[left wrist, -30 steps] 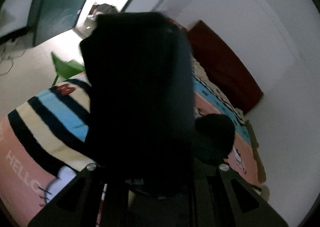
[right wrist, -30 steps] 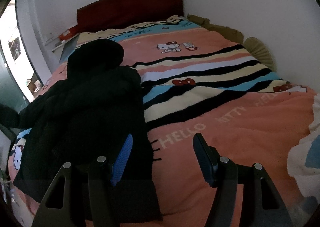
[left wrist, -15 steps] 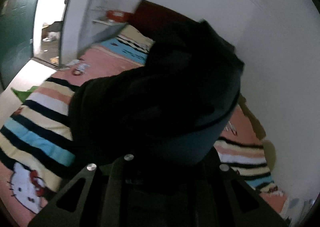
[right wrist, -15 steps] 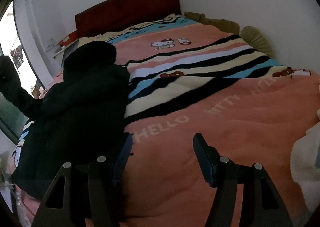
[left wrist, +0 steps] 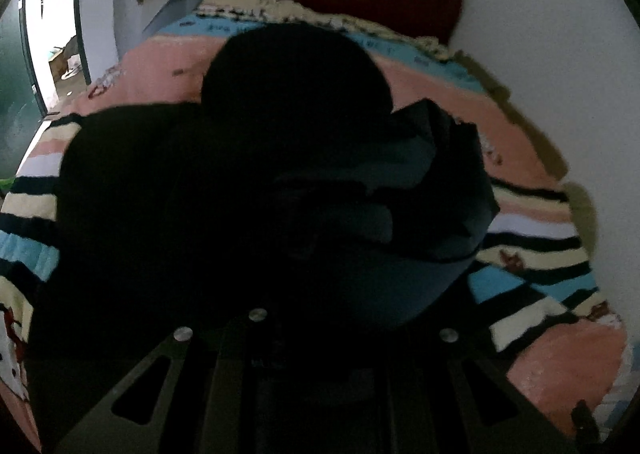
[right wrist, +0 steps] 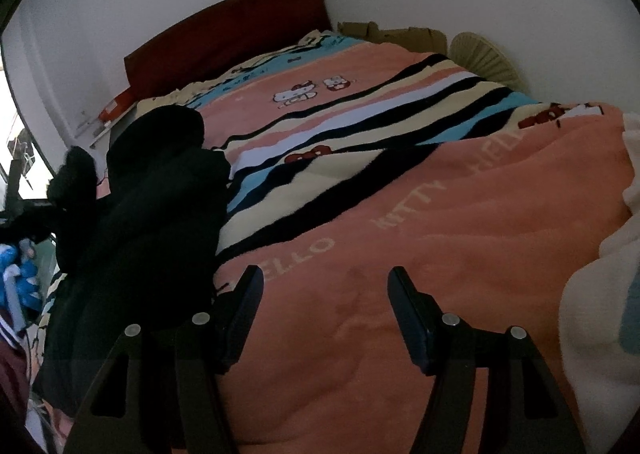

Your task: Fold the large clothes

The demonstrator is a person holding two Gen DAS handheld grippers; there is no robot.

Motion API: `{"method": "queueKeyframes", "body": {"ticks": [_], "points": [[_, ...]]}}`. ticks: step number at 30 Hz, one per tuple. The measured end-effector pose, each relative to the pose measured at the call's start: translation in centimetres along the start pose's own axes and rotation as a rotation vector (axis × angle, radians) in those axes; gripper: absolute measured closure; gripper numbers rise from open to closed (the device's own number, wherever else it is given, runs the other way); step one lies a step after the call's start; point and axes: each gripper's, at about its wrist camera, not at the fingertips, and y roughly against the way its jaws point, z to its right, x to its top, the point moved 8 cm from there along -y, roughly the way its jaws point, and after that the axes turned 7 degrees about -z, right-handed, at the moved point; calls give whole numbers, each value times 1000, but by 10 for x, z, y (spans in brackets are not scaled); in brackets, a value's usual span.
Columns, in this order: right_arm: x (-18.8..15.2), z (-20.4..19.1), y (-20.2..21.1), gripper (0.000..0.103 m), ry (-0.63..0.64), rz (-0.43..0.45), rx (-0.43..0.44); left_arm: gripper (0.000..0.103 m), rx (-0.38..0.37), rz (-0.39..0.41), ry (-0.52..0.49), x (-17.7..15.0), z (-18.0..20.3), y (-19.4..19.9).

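1. Two tools share the work: the left hand-held gripper (left wrist: 320, 338) is clamped on a fold of the black coat (left wrist: 248, 189), probably carrying a sleeve across the body.
2. The right hand-held gripper (right wrist: 324, 294) stands open, empty, the coat (right wrist: 152, 213) at its nine o'clock on the bed (right wrist: 440, 238).
3. The blanket reads "HELLO KITTY".

Striped pink blanket (right wrist: 400, 254) over bed, black coat (right wrist: 152, 213) atop.

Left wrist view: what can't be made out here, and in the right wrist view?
- Left claw: its fingertips, buried under the black garment.
- Garment type and front or back: too dark in both views.
- Garment's near hem: hidden behind the right claw.
- White item: cut off by the edge.
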Motion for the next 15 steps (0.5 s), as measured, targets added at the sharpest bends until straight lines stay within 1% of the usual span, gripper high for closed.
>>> {"method": "queueKeyframes", "body": {"ticks": [3,6,7,10,13,15], "points": [[-2,0,-3,39,6,-9,1,88,17,-29,7,-3,-4,-17],[-3,1,-4,38,12,-10,-2,82,-11,-39,11,-6,-3,-21],[-3,1,-4,38,11,-10,-1,79,-19,-33,5,-5,-2,-17],[-4,1,-4,35,12,-12,-3,63,-34,-26,-16,-4,3,-7],[-5,1,-3,34,13,-10,-6,60,-53,-17,-40,-3,9,8],[-4,0,-1,33,18,-2,-9,55,-84,-7,-53,-2,15,20]]}}
